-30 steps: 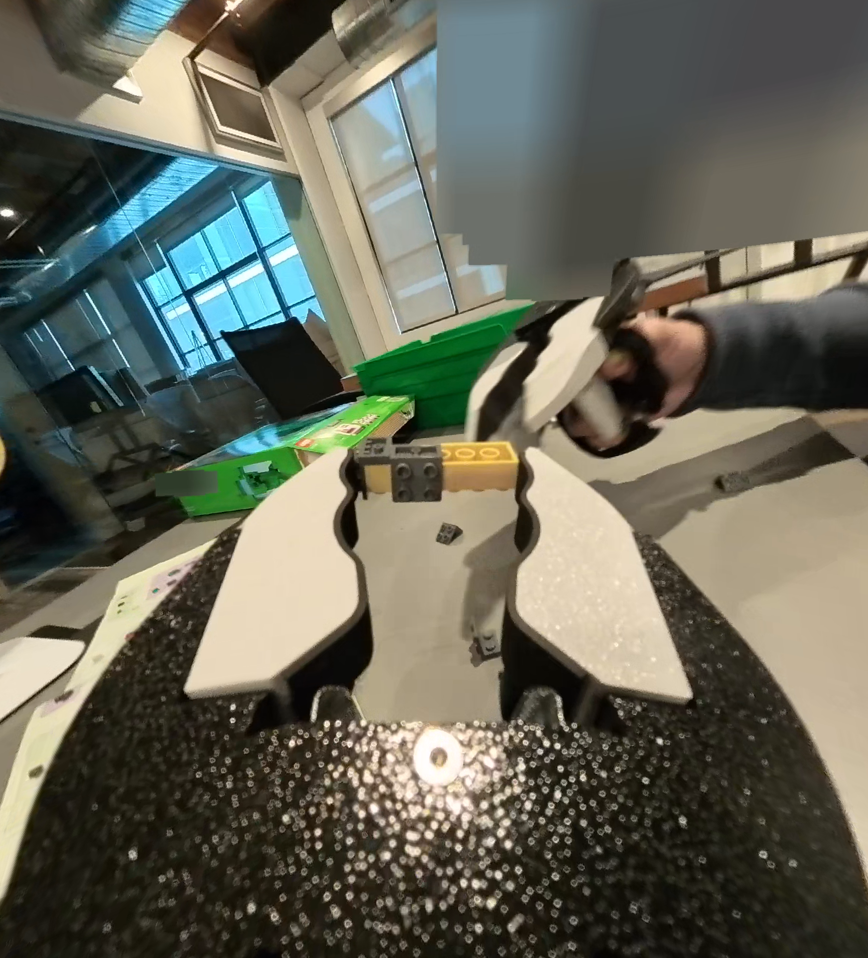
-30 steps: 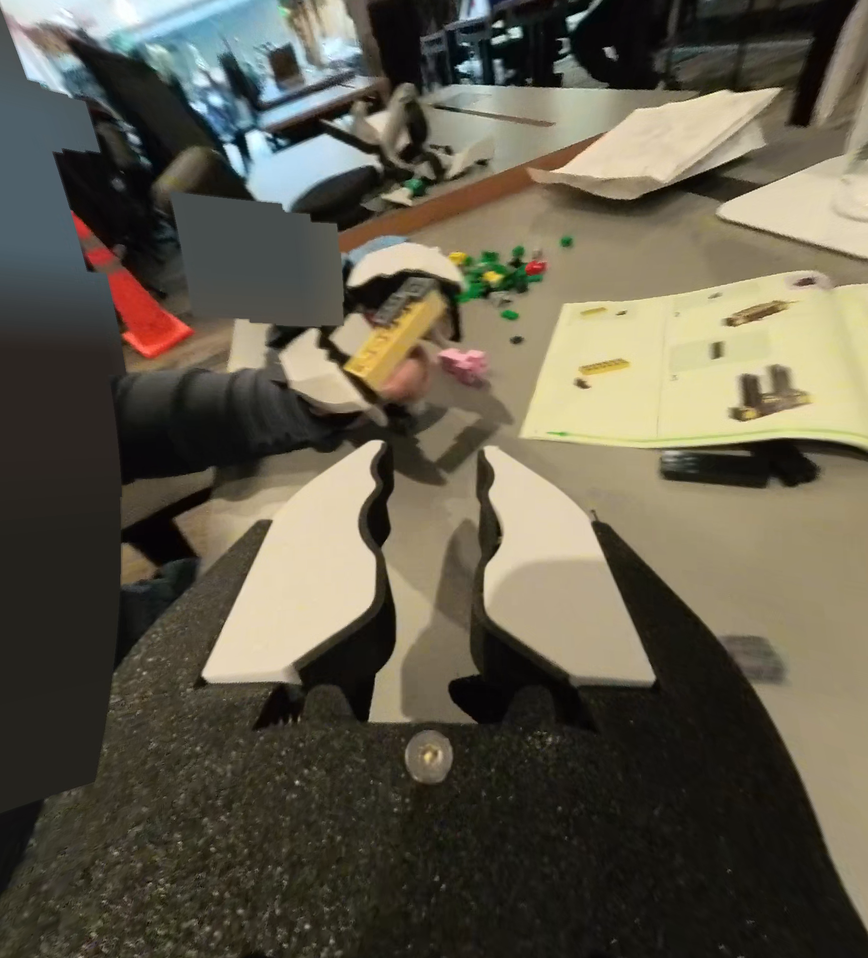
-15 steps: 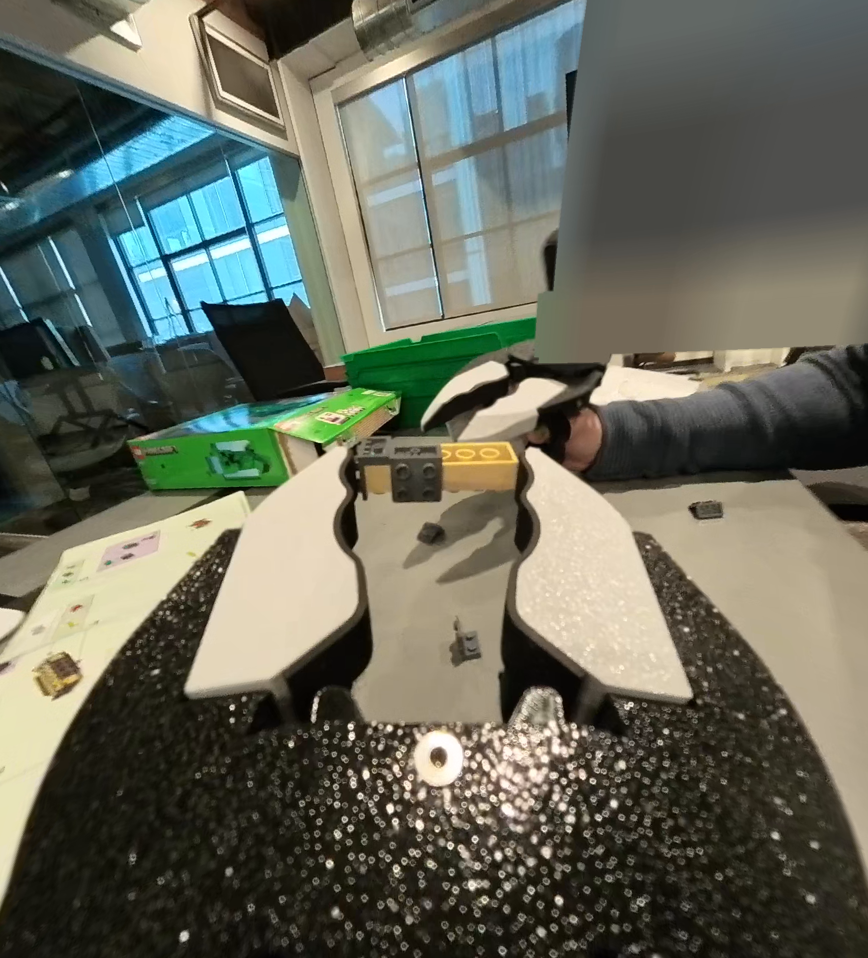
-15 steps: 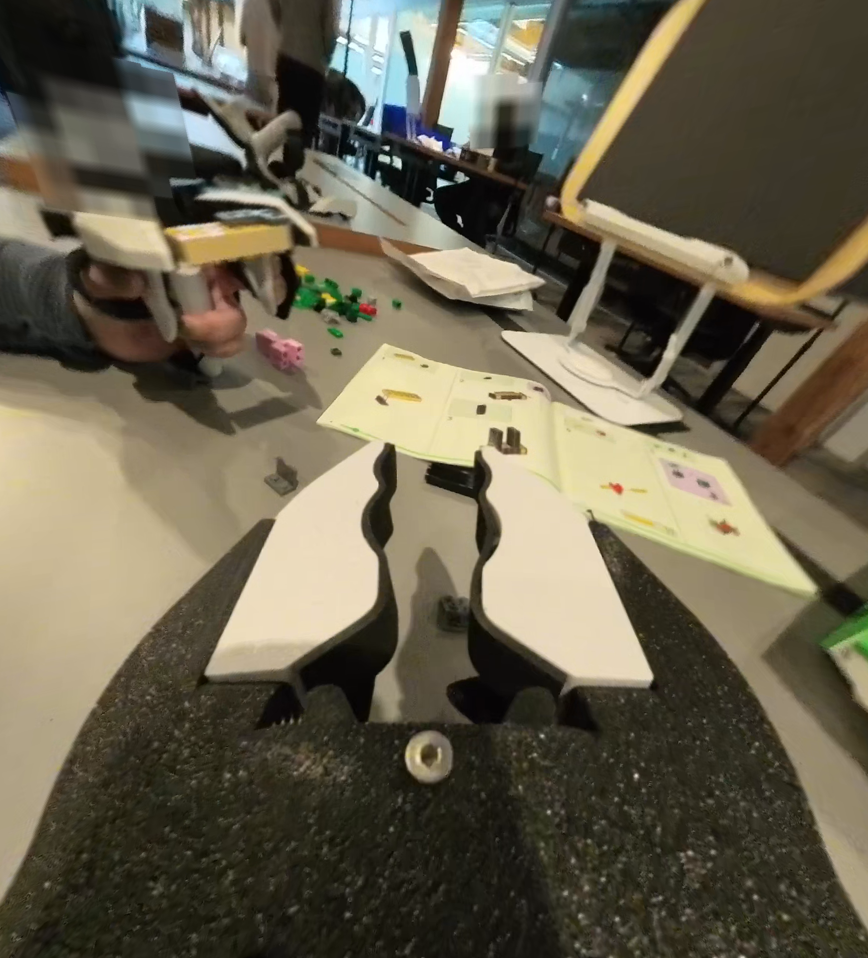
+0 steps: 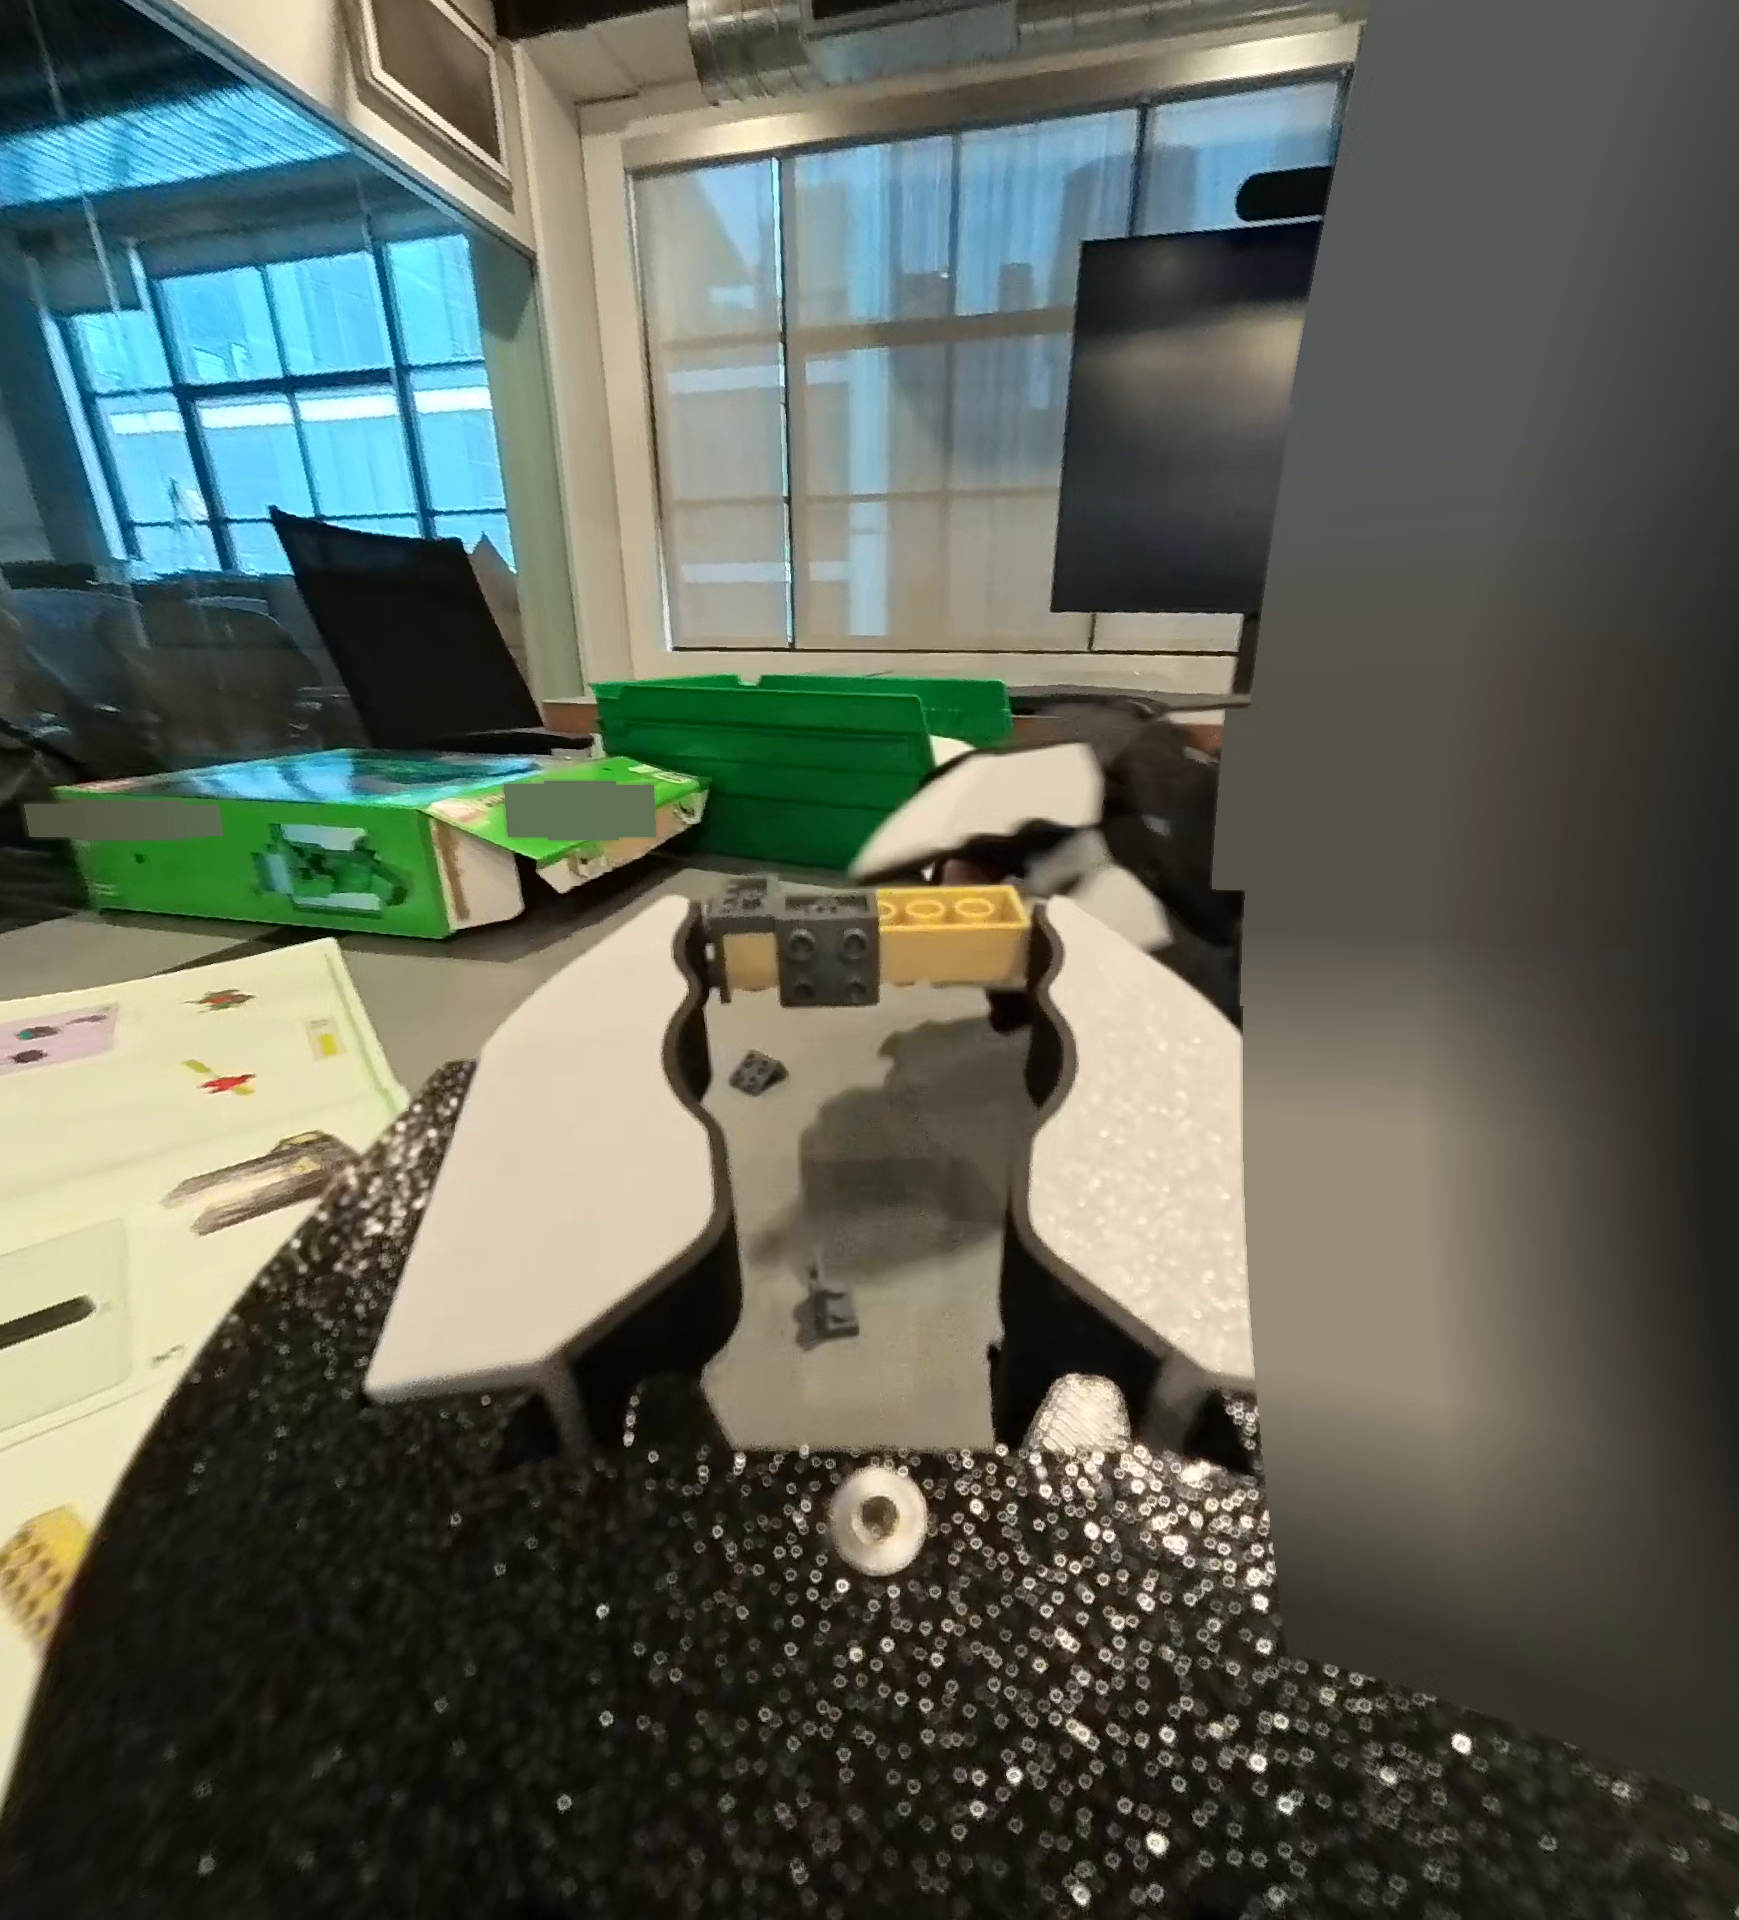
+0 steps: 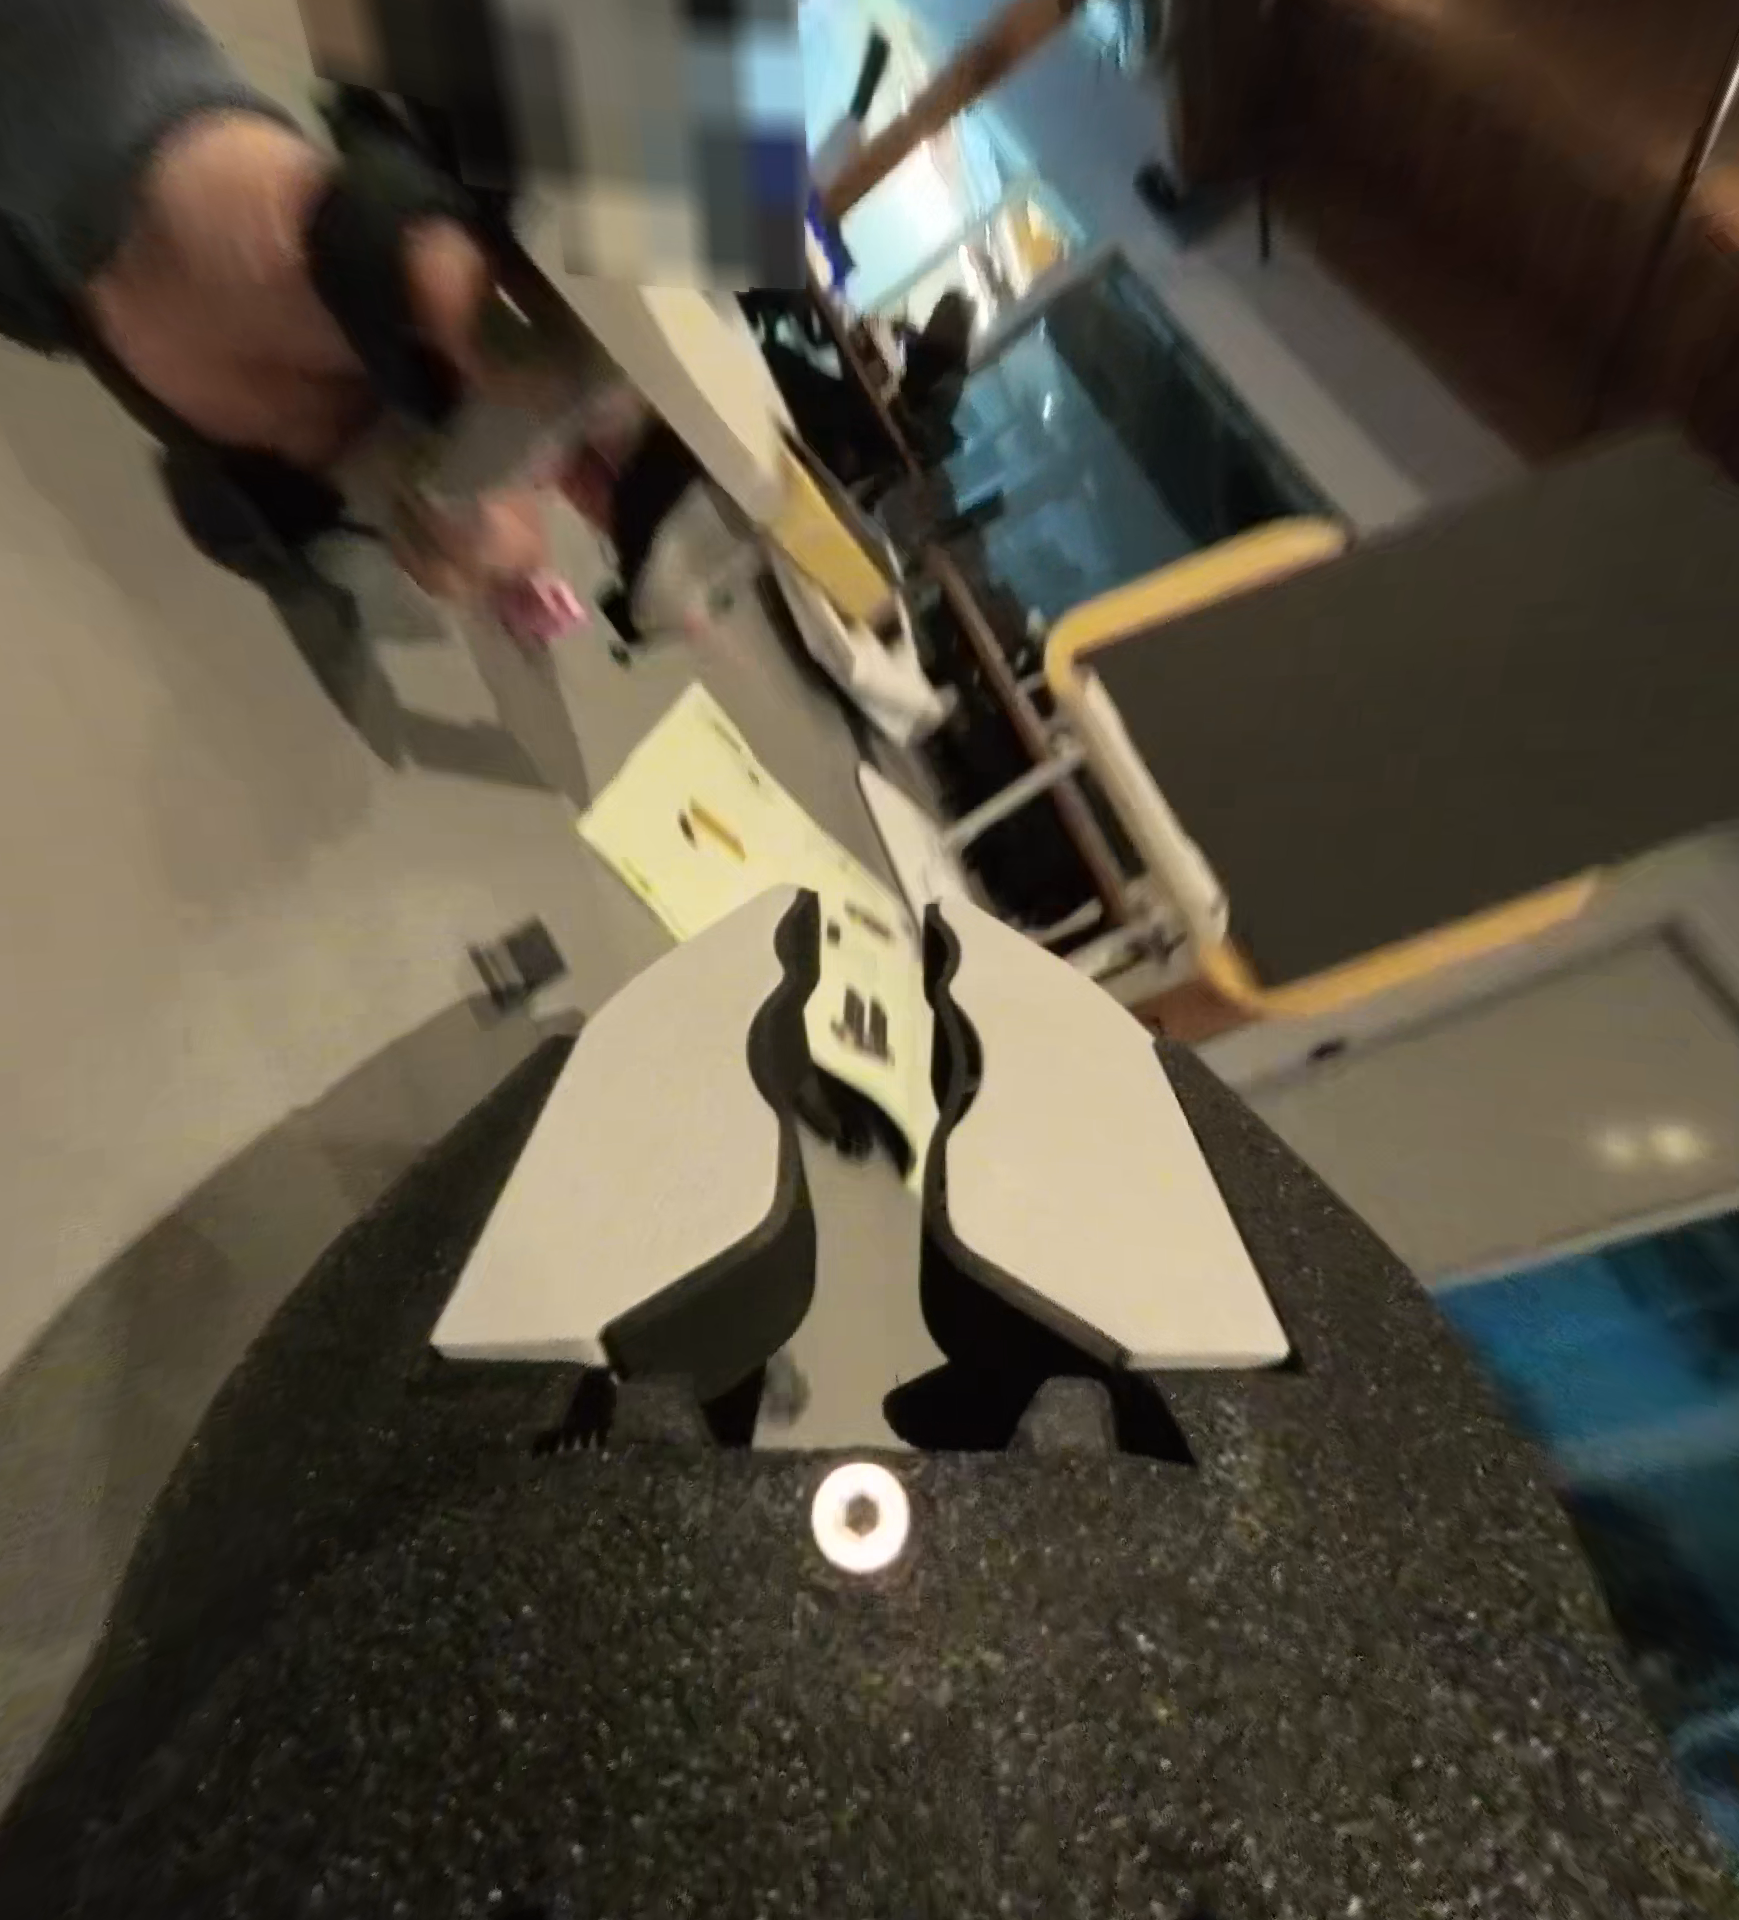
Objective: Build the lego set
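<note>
In the left wrist view my left gripper (image 5: 865,940) is shut on a yellow brick (image 5: 953,930) with a dark grey brick (image 5: 829,951) clipped on its left half. It holds it crosswise above the grey table (image 5: 865,1382). My right gripper (image 5: 990,810) shows just behind the brick, blurred. In the right wrist view, which is tilted and blurred, my right gripper (image 6: 865,925) is empty, its jaws a narrow gap apart. The hand (image 6: 252,312) on the left gripper is at the upper left there. Two small dark grey pieces (image 5: 756,1070) (image 5: 829,1309) lie on the table below the brick.
An open instruction booklet (image 5: 117,1143) lies at the left, also in the right wrist view (image 6: 730,831). A green set box (image 5: 304,852) and a green bin (image 5: 792,769) stand behind. A pink piece (image 6: 543,608), a grey piece (image 6: 517,961) and a yellow-framed board (image 6: 1364,727) show. The grippers' ends are close to 6 cm from one another. From the right gripper's tips to the grey piece (image 6: 517,961) is close to 8 cm. The left camera catches it too, in the left wrist view (image 5: 832,1282).
The right gripper has rolled sideways and moved in close behind the held brick. The left gripper has swung left, still shut on the yellow brick.
</note>
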Action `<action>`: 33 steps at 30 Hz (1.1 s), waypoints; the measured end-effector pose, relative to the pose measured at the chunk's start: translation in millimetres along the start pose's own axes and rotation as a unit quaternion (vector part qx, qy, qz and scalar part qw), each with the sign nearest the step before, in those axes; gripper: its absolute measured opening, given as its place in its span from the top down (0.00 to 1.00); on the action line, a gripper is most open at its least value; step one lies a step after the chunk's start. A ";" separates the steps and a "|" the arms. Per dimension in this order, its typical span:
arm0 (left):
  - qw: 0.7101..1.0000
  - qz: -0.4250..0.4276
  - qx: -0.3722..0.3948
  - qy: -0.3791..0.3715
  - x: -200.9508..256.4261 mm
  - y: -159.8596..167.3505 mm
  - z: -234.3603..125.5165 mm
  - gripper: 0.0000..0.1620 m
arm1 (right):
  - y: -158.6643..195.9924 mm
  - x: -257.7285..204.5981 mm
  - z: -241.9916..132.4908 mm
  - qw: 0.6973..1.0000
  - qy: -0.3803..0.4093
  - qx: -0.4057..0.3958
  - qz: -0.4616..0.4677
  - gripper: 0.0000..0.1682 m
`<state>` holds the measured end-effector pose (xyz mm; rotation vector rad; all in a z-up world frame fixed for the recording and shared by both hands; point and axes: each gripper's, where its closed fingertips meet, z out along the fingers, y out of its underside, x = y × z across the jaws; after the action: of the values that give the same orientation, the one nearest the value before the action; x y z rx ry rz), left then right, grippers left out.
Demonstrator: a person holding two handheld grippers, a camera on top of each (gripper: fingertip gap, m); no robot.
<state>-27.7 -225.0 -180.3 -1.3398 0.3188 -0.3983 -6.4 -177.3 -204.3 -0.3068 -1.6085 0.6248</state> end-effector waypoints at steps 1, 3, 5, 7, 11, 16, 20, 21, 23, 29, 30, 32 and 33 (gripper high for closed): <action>1.000 0.002 0.002 -0.004 -1.1 -0.8 -0.8 0.64 | 18.4 7.4 -2.7 0.999 -0.006 -0.030 0.036 0.90; 1.000 0.005 0.000 -0.011 -3.2 -0.6 -1.3 0.64 | 58.0 11.7 -8.1 0.985 -0.043 -0.096 0.135 0.90; 1.000 0.008 -0.005 -0.013 -3.6 1.1 -0.6 0.64 | 87.1 3.2 -13.7 0.960 -0.095 -0.143 0.220 0.90; 1.000 0.012 -0.010 -0.012 -2.5 2.8 0.5 0.64 | 103.6 -4.0 -16.5 0.943 -0.123 -0.170 0.258 0.89; 0.999 0.024 -0.018 -0.012 -1.3 5.0 1.6 0.64 | 118.3 -14.5 -17.1 0.919 -0.165 -0.215 0.286 0.91; 1.000 0.020 -0.018 -0.012 -2.0 4.9 1.2 0.64 | 125.7 -16.9 -15.9 0.895 -0.187 -0.232 0.333 0.87; 1.000 0.017 -0.017 -0.012 -2.7 4.6 0.9 0.64 | 128.8 -20.5 -17.2 0.880 -0.202 -0.247 0.352 0.86; 1.000 0.017 -0.016 -0.012 -2.8 4.5 0.9 0.64 | 128.9 -20.6 -17.0 0.879 -0.202 -0.248 0.354 0.86; 1.000 0.016 -0.016 -0.013 -3.3 4.4 0.7 0.64 | 128.6 -21.7 -17.4 0.874 -0.207 -0.250 0.362 0.85; 1.000 0.017 -0.017 -0.012 -3.1 4.8 0.9 0.64 | 90.5 -30.5 -19.4 0.862 -0.265 -0.175 0.396 0.85; 1.000 0.018 -0.018 -0.012 -3.0 5.0 1.0 0.64 | 91.4 -23.7 -18.6 0.868 -0.243 -0.170 0.398 0.85; 1.000 0.020 -0.019 -0.011 -2.4 5.3 1.3 0.64 | 101.0 -14.4 -19.1 0.873 -0.213 -0.183 0.400 0.85; 1.000 0.020 -0.020 -0.010 -1.8 5.7 1.7 0.64 | 106.6 -13.4 -18.8 0.872 -0.207 -0.194 0.398 0.84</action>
<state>-28.0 -221.6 -185.5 -1.3734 0.3380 -0.3460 -3.2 -93.7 -274.4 -1.2505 -2.0073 1.0340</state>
